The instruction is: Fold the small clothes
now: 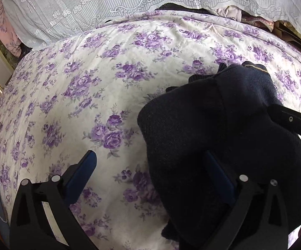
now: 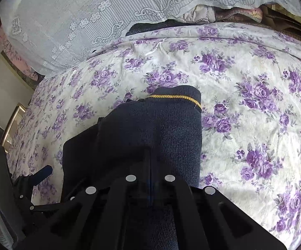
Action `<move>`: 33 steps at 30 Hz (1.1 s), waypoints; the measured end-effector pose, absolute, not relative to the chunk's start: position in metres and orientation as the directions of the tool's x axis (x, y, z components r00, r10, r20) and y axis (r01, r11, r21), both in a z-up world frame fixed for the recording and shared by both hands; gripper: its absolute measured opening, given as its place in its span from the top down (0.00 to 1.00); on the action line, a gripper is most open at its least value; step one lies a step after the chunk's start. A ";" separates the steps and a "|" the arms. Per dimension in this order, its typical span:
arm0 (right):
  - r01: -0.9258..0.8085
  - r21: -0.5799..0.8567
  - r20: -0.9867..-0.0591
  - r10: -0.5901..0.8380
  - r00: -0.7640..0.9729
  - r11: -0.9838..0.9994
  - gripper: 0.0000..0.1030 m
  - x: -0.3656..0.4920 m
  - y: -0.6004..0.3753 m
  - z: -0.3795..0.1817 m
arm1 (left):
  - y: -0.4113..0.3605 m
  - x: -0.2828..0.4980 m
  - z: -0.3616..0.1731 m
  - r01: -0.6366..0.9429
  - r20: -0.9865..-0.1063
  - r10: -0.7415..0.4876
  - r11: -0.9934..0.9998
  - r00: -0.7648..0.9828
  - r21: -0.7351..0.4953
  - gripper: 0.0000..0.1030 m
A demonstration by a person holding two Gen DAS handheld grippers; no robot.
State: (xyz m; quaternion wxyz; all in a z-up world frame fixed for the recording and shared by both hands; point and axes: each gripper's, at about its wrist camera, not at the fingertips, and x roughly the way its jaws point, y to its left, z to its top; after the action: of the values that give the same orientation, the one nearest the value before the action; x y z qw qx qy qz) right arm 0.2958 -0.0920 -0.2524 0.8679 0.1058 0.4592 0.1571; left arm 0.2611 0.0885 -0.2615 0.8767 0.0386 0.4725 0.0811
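A dark navy knit garment with a thin yellow stripe near its far hem lies bunched on the floral bedsheet. My right gripper is shut on a fold of this garment, and cloth covers its fingertips. In the left wrist view one black finger of it reaches into the cloth from the right. My left gripper stands wide open low over the sheet. Its right pad is over the garment's left edge and its left pad is over bare sheet, and neither presses the cloth.
A white lace cover drapes over piled things along the bed's far side, with dark and pink fabrics showing beneath it. A wall and a framed edge are at the left. Floral sheet stretches to the right of the garment.
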 end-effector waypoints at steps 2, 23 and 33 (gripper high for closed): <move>-0.164 0.350 -0.764 0.383 0.520 0.922 1.00 0.294 -0.095 -0.249 | 0.091 0.260 -0.259 -0.105 -0.837 0.161 0.987 0.523 0.124 0.04; -0.156 0.372 -0.757 0.396 0.520 0.915 0.94 0.189 -0.123 -0.249 | 0.091 0.207 -0.250 -0.094 -0.858 0.110 0.993 0.502 0.072 0.05; -0.193 0.300 -0.760 0.356 0.544 0.934 0.93 0.192 -0.112 -0.268 | 0.089 0.210 -0.271 -0.108 -0.829 0.167 0.986 0.534 0.130 0.04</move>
State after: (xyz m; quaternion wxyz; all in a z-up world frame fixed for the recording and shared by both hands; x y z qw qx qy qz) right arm 0.1923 -0.1116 -0.2682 0.8739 0.0903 0.4511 0.1573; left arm 0.2097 0.0888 -0.2706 0.8751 0.0312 0.4765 0.0786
